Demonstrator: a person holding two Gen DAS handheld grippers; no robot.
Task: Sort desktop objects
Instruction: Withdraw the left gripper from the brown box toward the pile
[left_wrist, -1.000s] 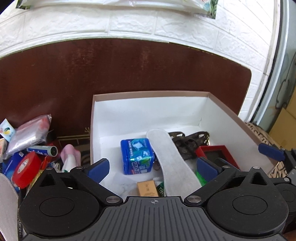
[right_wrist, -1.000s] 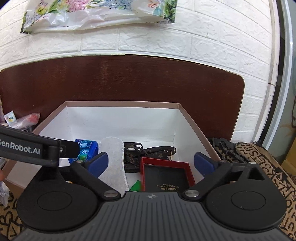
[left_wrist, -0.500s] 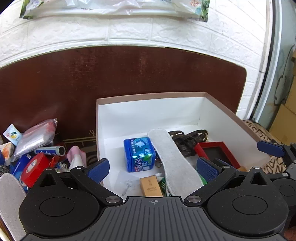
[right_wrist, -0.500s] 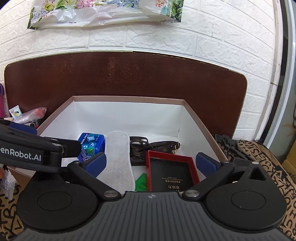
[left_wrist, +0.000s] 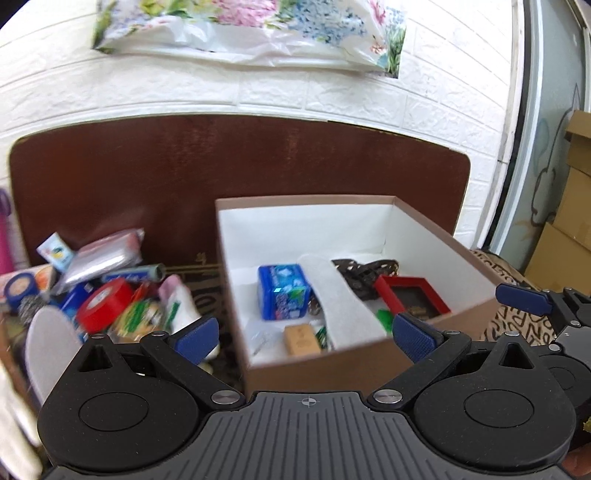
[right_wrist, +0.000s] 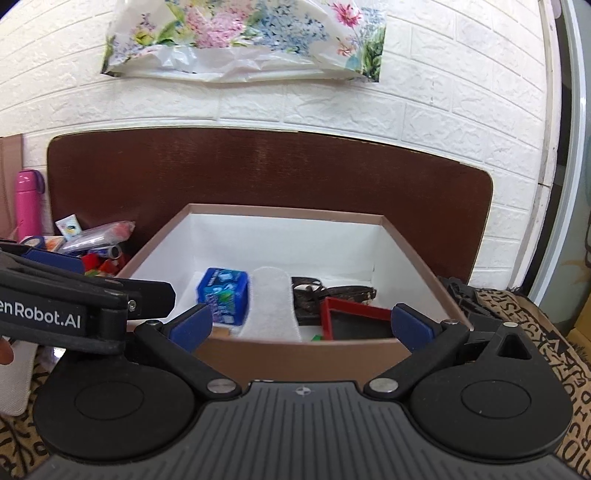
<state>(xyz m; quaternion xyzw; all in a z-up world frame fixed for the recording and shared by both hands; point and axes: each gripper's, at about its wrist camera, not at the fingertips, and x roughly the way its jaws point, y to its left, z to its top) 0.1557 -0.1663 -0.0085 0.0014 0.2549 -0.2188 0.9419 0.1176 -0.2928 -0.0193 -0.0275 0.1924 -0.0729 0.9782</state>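
Landmark: an open brown cardboard box with a white lining (left_wrist: 424, 229) (right_wrist: 406, 254) is seen standing before a dark brown wooden board (left_wrist: 221, 166) (right_wrist: 258, 173); all places are given relative to this box.
Left gripper (left_wrist: 304, 334): held just in front of the box's near left corner; the jaws are spread wide, with nothing between the blue pads.
Right gripper (right_wrist: 301, 326): held in front of the box's near wall, roughly centred; the jaws are likewise spread wide and nothing is gripped.
Blue cube-shaped packet (left_wrist: 282, 291) (right_wrist: 223, 295): inside the box, left part, beyond and between the left jaws, untouched.
White fabric insole (left_wrist: 341, 302) (right_wrist: 269, 308): inside the box, just right of the blue packet, lying lengthwise from back to front.
Dark brown patterned strap (left_wrist: 364, 271) (right_wrist: 332, 293): inside the box, towards the back, right of the insole.
Red-framed flat case with a dark inside (left_wrist: 412, 299) (right_wrist: 354, 321): inside the box, right front, partly over the strap.
Small tan carton (left_wrist: 301, 338): inside the box, near the front wall, between the left jaws in the view but apart from them.
Red roll of tape (left_wrist: 105, 304): outside the box, to its left, in a heap of mixed items.
Clear plastic bag (left_wrist: 103, 256) (right_wrist: 98, 236): outside, left of the box, at the back of the heap.
Pink bottle (right_wrist: 27, 201): far left of the box, upright by the wall.
Floral plastic bag (left_wrist: 251, 33) (right_wrist: 243, 40): on the white brick wall above the box.
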